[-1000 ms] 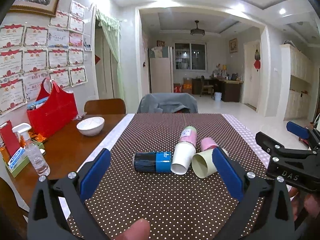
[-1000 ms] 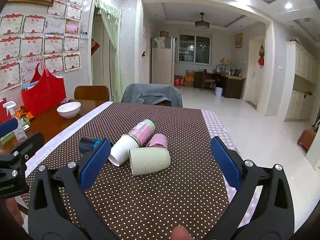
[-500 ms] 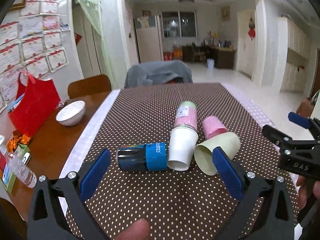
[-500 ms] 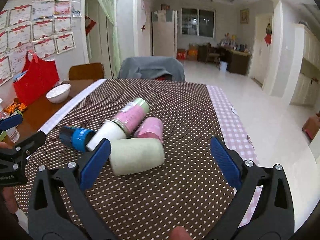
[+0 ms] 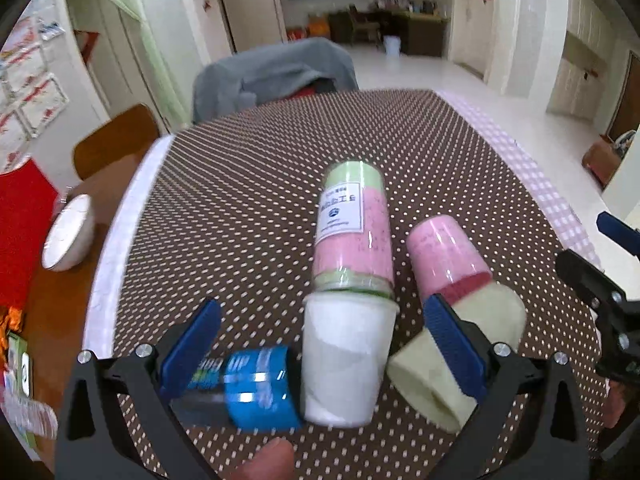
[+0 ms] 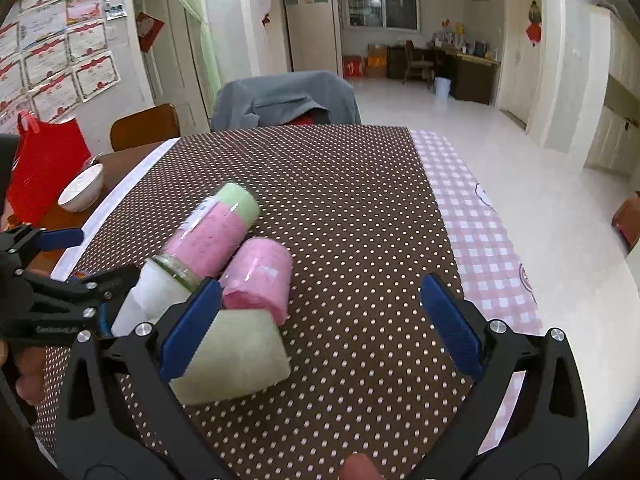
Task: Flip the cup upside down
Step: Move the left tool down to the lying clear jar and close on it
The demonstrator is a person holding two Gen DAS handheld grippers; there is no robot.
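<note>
Several cups lie on their sides on the brown dotted tablecloth (image 5: 248,184). A white paper cup (image 5: 344,364) lies between the fingers of my open left gripper (image 5: 324,340), mouth toward me. A pale green cup (image 5: 460,360) lies to its right, partly behind the right finger. A pink cup (image 5: 444,256) and a pink-and-green bottle (image 5: 352,232) lie behind them. A blue-capped dark can (image 5: 248,388) lies to the left. My right gripper (image 6: 320,320) is open, with the green cup (image 6: 236,356) at its left finger and the pink cup (image 6: 260,280) beyond.
A white bowl (image 5: 68,240) and a red bag (image 5: 20,232) sit on the bare wooden table at the left. A chair draped in grey cloth (image 5: 276,72) stands at the far end. A pink checked cloth (image 6: 480,232) covers the table's right edge.
Both grippers have moved forward and down toward the cups, which now fill the lower frames. The left gripper now straddles the white cup. Both stay open.
</note>
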